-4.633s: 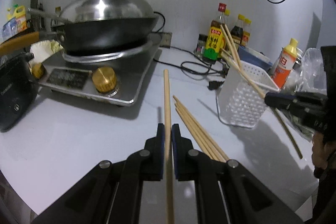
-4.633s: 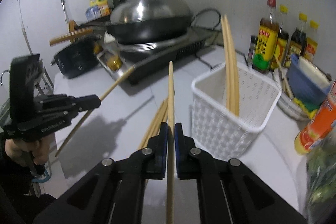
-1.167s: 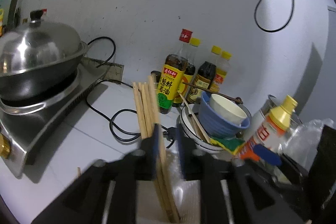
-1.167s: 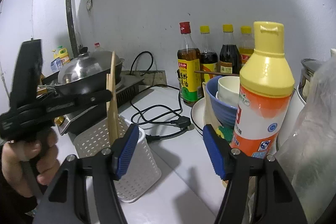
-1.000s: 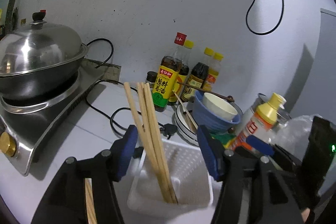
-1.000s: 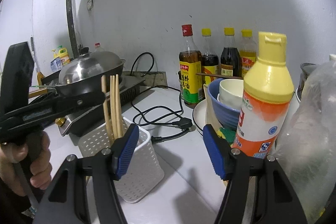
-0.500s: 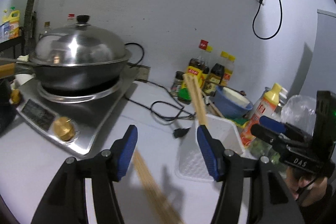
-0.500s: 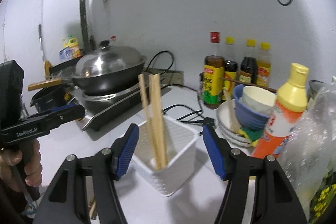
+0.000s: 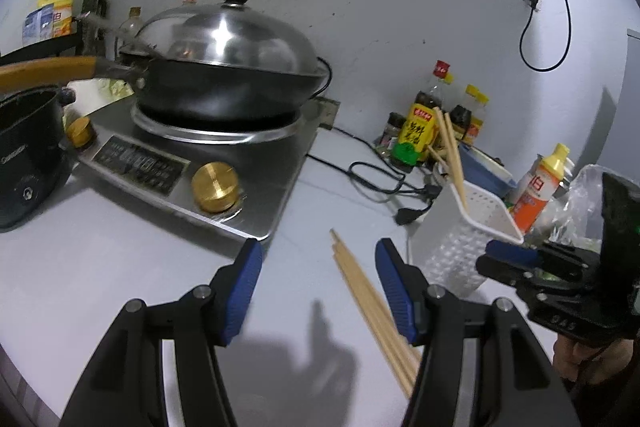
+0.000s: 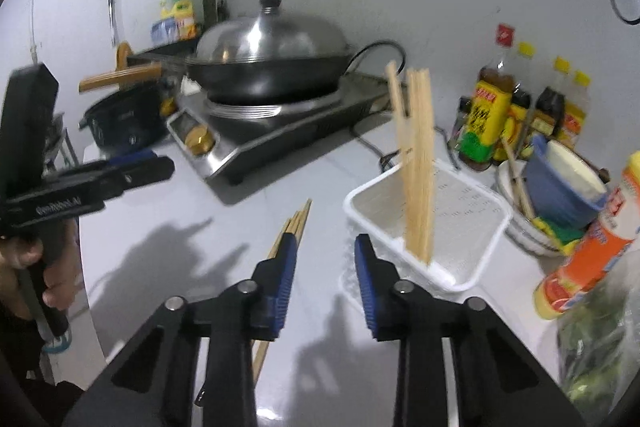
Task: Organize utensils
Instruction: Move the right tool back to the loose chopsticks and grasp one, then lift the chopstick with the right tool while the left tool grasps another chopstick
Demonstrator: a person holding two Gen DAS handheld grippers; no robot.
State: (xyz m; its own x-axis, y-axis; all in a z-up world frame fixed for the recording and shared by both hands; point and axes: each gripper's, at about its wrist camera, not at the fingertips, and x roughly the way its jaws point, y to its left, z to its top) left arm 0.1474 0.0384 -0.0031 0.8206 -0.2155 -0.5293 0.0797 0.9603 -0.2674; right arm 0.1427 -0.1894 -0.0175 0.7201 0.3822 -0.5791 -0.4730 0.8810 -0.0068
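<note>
Right wrist view first: my right gripper [image 10: 322,267] has just been closing its jaws, nothing between them, pads still apart. My left gripper [image 9: 318,287] stays spread and empty. Both have pulled back from over the white basket [image 10: 466,227] at center right since a second ago. Three chopsticks [image 10: 418,163] stand in it now, up from two earlier. The loose chopsticks [image 10: 294,225] on the counter [image 10: 180,203], about four, lie just left of the basket.
</note>
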